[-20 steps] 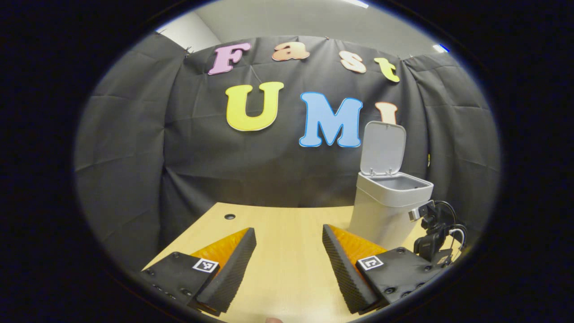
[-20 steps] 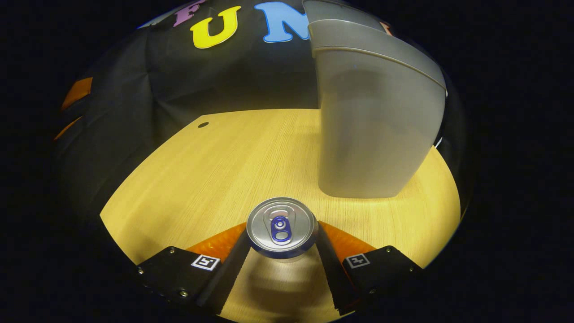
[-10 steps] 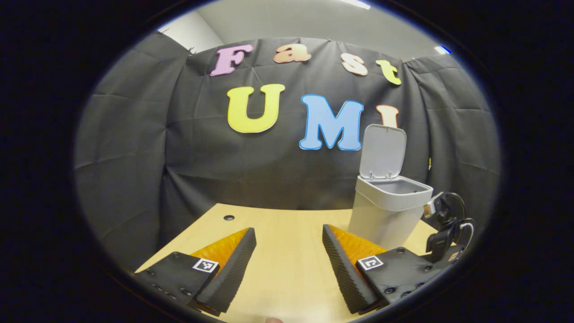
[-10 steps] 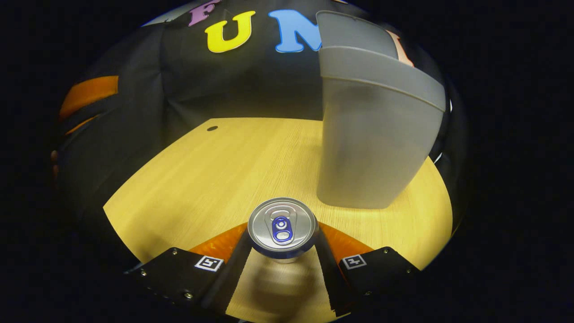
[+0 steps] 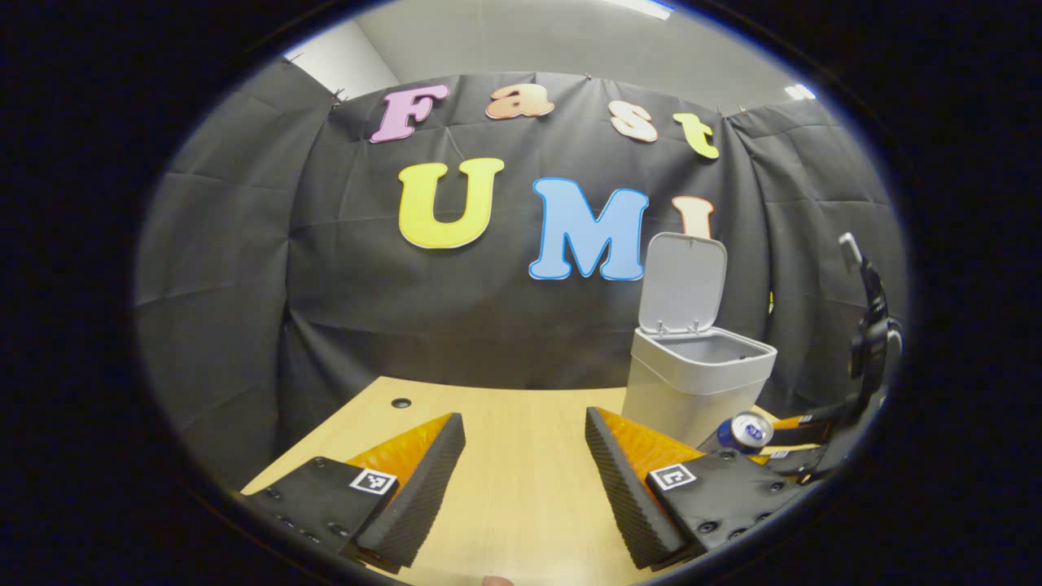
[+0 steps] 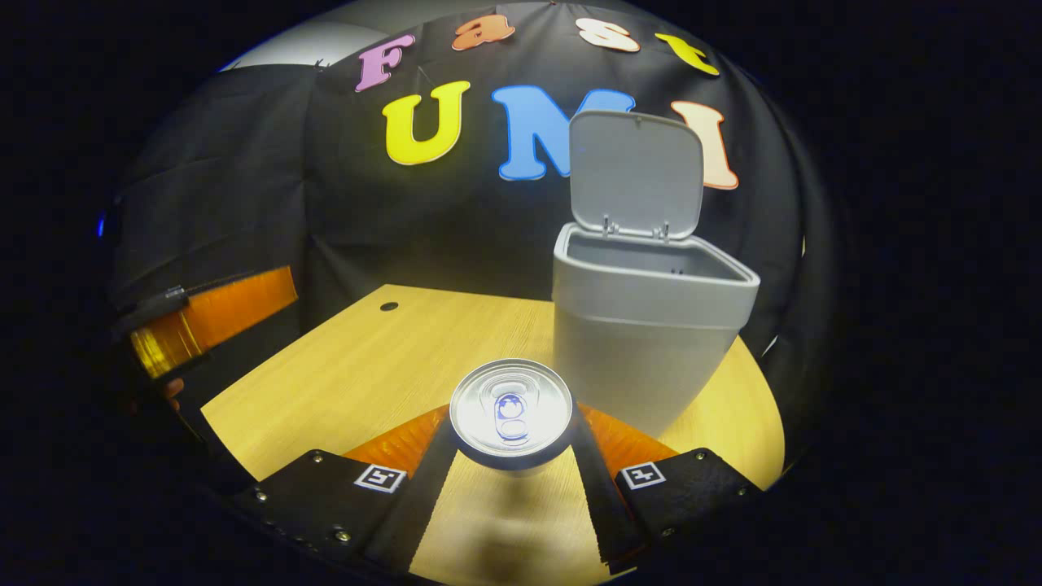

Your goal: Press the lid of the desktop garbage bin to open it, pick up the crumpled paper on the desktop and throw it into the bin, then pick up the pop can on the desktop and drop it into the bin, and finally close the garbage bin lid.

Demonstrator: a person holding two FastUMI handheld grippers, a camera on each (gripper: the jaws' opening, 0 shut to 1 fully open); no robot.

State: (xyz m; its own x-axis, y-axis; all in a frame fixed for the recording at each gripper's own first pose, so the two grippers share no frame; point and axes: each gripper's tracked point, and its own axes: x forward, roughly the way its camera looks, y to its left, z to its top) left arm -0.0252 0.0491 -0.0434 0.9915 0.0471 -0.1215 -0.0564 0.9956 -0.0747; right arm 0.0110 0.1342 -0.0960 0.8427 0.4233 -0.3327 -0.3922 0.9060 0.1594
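A light wooden bench with a fine straight grain carries the scene, and a small dark round hole sits near its far left corner. Black creased cloth hangs behind it as the wall, and above the cloth shows a pale ceiling with a bright light strip.

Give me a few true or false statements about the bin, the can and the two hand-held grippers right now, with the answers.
1. The bin has its lid standing open. True.
2. The right hand-held gripper is empty. False: both fingers press on the can.
3. The left hand-held gripper is open, with nothing between its fingers. True.
4. The can lies inside the bin. False: it is held upright in front of the bin, above the table.
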